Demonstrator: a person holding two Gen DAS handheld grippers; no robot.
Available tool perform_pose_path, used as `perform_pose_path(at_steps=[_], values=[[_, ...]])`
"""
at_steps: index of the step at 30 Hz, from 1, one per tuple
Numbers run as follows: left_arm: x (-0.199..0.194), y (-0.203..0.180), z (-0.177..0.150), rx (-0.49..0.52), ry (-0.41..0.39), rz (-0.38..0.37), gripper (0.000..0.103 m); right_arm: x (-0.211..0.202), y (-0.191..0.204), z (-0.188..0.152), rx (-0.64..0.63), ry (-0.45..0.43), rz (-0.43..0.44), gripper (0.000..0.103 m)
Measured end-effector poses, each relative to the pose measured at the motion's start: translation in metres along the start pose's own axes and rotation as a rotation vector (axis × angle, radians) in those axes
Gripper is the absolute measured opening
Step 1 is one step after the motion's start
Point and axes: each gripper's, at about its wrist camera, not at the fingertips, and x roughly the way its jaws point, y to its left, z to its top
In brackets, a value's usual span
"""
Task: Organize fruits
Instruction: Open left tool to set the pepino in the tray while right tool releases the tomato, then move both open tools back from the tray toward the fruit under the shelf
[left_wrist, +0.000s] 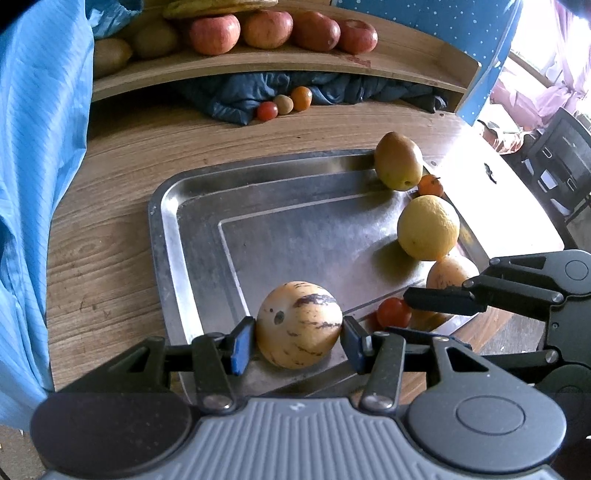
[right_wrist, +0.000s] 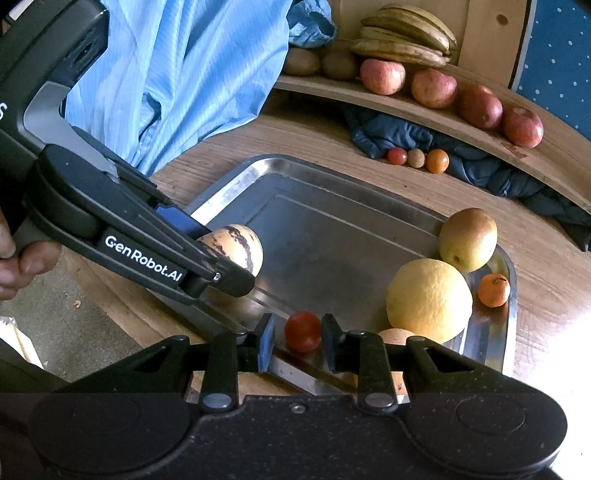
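My left gripper (left_wrist: 298, 339) is clamped on the striped melon (left_wrist: 298, 325) at the tray's (left_wrist: 162, 236) near edge. My right gripper (right_wrist: 298, 341) is slightly open w/ the small tomato (right_wrist: 303, 331) between its pads, untouched, at the same edge. Yellow citrus (right_wrist: 429, 305) sits just beyond it, on the tray.

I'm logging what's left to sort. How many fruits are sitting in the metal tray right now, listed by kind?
Striped cream melon: 1
Large yellow citrus: 1
Greenish pear-like fruit: 1
Small orange mandarin: 1
Small red tomato: 1
Pale orange fruit, partly hidden: 1
Total: 6
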Motion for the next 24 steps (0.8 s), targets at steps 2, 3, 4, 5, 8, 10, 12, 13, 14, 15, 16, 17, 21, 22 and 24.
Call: perform_pose_path(at_steps=[2, 3, 4, 5, 8, 10, 12, 13, 14, 15, 16, 17, 21, 22, 24], values=[[0.000, 0.000, 0.000, 0.003, 0.001, -0.002, 0.055, 0.000, 0.000, 0.000, 0.001, 0.000, 0.000, 0.029], [0.000, 0.000, 0.000, 0.005, 0.002, -0.006, 0.054, 0.000, 0.000, 0.000, 0.000, -0.001, 0.000, 0.029], [0.000, 0.000, 0.000, 0.007, 0.001, -0.009, 0.054, 0.000, 0.000, 0.000, 0.000, -0.002, 0.000, 0.029], [-0.001, 0.000, 0.000, 0.009, 0.000, -0.011, 0.055, -0.001, 0.001, 0.000, -0.001, -0.004, 0.001, 0.031], [-0.001, 0.001, 0.000, 0.013, 0.001, -0.016, 0.057, -0.004, 0.001, 0.000, -0.001, -0.012, 0.000, 0.036], [-0.003, 0.001, -0.001, 0.013, -0.001, -0.014, 0.059, -0.008, 0.001, 0.000, -0.003, -0.018, -0.005, 0.039], [-0.005, 0.002, -0.001, 0.013, -0.006, -0.014, 0.064, -0.012, 0.001, 0.001, -0.005, -0.028, -0.010, 0.045], [-0.007, 0.002, -0.001, 0.015, -0.010, -0.013, 0.065, -0.015, 0.000, 0.002, -0.005, -0.033, -0.014, 0.047], [-0.009, 0.002, -0.001, 0.019, -0.013, -0.014, 0.069, -0.017, 0.000, 0.003, -0.005, -0.037, -0.016, 0.050], [-0.011, 0.003, -0.002, 0.023, -0.016, -0.015, 0.072, -0.019, 0.000, 0.003, -0.005, -0.041, -0.021, 0.053], [-0.013, 0.003, -0.002, 0.030, -0.019, -0.016, 0.074, -0.021, 0.000, 0.004, -0.005, -0.044, -0.023, 0.055], [-0.016, 0.003, -0.003, 0.037, -0.022, -0.019, 0.078, -0.024, -0.001, 0.004, -0.005, -0.046, -0.026, 0.058], [-0.025, 0.004, -0.007, 0.061, -0.026, -0.028, 0.085, -0.032, -0.003, 0.004, 0.006, -0.048, -0.038, 0.070], [-0.027, 0.004, -0.008, 0.065, -0.026, -0.030, 0.087, -0.034, -0.004, 0.004, 0.008, -0.047, -0.040, 0.073], [-0.030, 0.005, -0.010, 0.068, -0.028, -0.029, 0.092, -0.038, -0.005, 0.003, 0.012, -0.046, -0.046, 0.080]])
